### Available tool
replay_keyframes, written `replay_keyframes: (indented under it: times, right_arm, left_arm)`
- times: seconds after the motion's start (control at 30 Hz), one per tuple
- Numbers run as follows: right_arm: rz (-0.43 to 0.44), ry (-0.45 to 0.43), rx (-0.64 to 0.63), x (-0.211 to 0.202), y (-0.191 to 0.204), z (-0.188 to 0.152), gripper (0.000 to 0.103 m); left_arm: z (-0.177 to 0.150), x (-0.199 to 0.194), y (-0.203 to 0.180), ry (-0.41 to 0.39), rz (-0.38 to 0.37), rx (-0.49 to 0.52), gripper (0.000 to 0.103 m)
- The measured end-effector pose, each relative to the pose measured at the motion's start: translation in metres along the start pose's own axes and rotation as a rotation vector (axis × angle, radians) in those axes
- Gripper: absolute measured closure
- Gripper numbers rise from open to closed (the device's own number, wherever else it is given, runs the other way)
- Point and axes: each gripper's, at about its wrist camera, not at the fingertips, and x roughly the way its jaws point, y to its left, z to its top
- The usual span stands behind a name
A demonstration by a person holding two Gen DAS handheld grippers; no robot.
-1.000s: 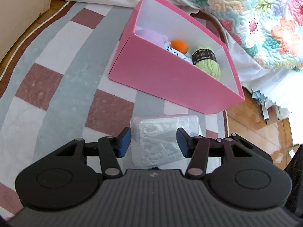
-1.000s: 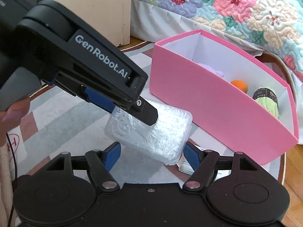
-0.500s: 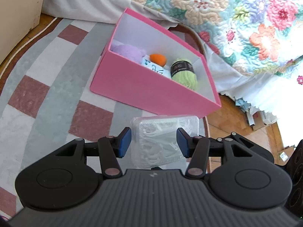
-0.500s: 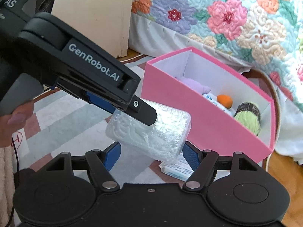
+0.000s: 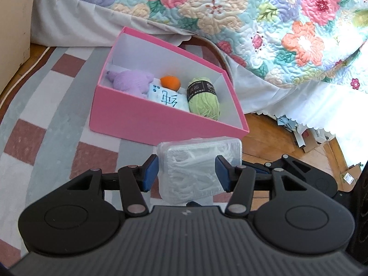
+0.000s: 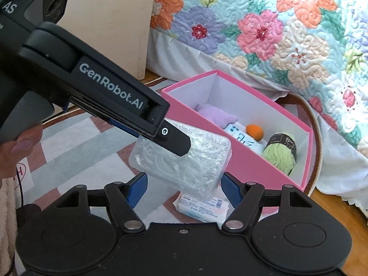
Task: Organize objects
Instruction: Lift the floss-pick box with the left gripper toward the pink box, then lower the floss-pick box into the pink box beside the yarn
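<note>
A clear plastic packet of white pieces hangs in the air above the rug, short of the pink box. My left gripper is shut on its short sides. In the right wrist view the left gripper reaches in from the upper left, over the packet. My right gripper has its blue pads against the packet's two ends, shut on it. The box holds a purple plush, an orange ball, green yarn and a white printed pack.
A flat tissue pack lies on the checked rug beneath the packet. A bed with a flowered quilt stands behind the box. Beige furniture stands at the back left. Wooden floor with paper scraps lies to the right.
Both grippers have risen with the packet between them. The box now sits lower in view with more of its inside showing. The tissue pack under the packet has come into sight.
</note>
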Motion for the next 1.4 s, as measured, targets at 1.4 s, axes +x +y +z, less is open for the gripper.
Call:
replay_keyframes:
  times: [1.4]
  right_arm:
    - [0.049,0.081,0.096,0.066,-0.128,0.072,0.057]
  left_arm:
    - [0.145,0.109,-0.004,0.124,0.002,-0.033,0.051]
